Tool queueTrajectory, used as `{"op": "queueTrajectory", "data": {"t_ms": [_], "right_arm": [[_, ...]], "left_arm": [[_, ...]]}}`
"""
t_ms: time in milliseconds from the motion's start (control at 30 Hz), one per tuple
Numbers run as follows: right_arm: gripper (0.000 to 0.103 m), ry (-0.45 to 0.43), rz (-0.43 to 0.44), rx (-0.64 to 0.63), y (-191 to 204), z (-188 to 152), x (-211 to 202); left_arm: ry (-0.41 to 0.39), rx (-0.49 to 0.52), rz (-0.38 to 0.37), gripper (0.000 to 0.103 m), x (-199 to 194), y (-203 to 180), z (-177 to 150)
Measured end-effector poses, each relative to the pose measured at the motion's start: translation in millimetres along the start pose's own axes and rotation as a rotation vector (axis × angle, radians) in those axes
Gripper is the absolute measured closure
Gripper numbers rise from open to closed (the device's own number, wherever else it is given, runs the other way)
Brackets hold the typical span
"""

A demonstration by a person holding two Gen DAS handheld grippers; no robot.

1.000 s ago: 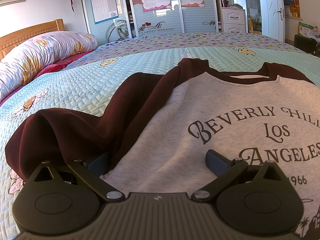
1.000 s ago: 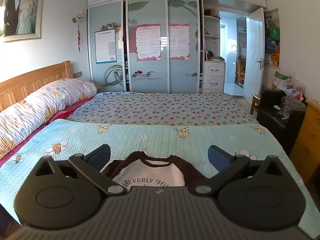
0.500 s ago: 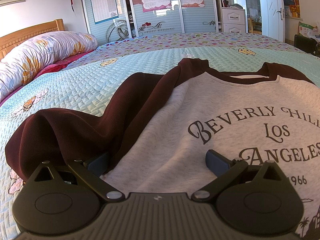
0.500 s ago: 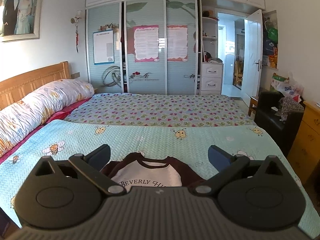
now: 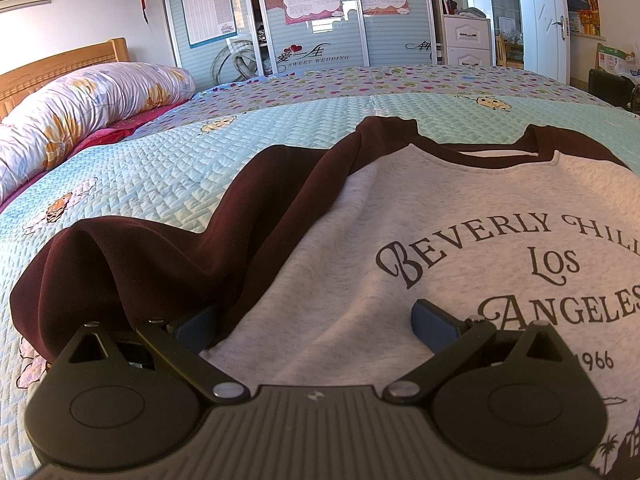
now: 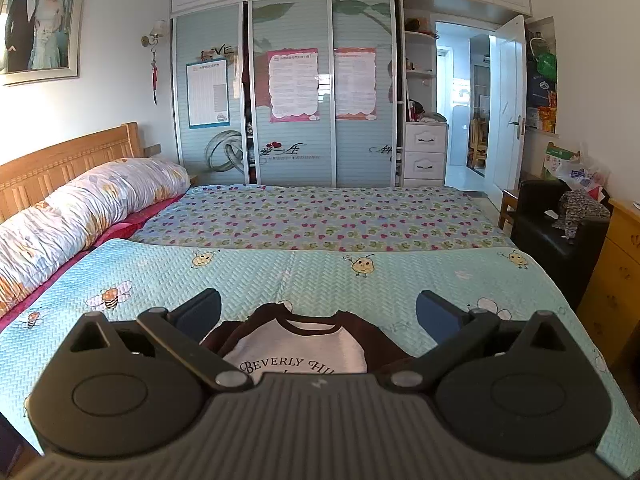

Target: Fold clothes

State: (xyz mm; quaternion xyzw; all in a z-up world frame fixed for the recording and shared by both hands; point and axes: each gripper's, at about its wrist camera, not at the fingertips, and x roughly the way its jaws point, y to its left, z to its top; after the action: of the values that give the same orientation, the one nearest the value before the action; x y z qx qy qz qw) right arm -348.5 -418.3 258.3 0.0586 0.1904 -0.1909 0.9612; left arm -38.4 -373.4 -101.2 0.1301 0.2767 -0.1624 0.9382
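Observation:
A grey sweatshirt [image 5: 460,216] with maroon sleeves and "Beverly Hills Los Angeles" print lies front-up on the bed. Its maroon left sleeve [image 5: 160,256] is bunched beside the body. My left gripper [image 5: 316,320] is open, low over the shirt's lower left part, one finger at the sleeve seam and one on the grey front. From high above the near edge of the bed, my right gripper [image 6: 318,314] is open and holds nothing; the same sweatshirt [image 6: 304,348] shows far below between its fingers, its lower half hidden by the gripper body.
A turquoise quilted bedspread [image 6: 280,276] with bee prints covers the near bed; a heart-print cover [image 6: 320,216] lies beyond. A rolled floral duvet [image 6: 80,208] runs along the wooden headboard at left. A black chair [image 6: 560,236] and wooden dresser [image 6: 616,280] stand at right.
The left gripper and the sweatshirt have not moved. The right gripper's view has risen and tilted slightly, so the shirt sits a little lower between its fingers.

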Motion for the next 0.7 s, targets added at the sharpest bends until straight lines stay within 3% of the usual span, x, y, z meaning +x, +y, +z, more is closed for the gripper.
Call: {"op": "queueTrajectory", "data": {"t_ms": [700], "right_arm": [[0.0, 0.005, -0.02, 0.002, 1.3, -0.1, 1.8]], "left_arm": [[0.0, 0.0, 0.0, 0.0, 0.1, -0.1, 0.0]]}}
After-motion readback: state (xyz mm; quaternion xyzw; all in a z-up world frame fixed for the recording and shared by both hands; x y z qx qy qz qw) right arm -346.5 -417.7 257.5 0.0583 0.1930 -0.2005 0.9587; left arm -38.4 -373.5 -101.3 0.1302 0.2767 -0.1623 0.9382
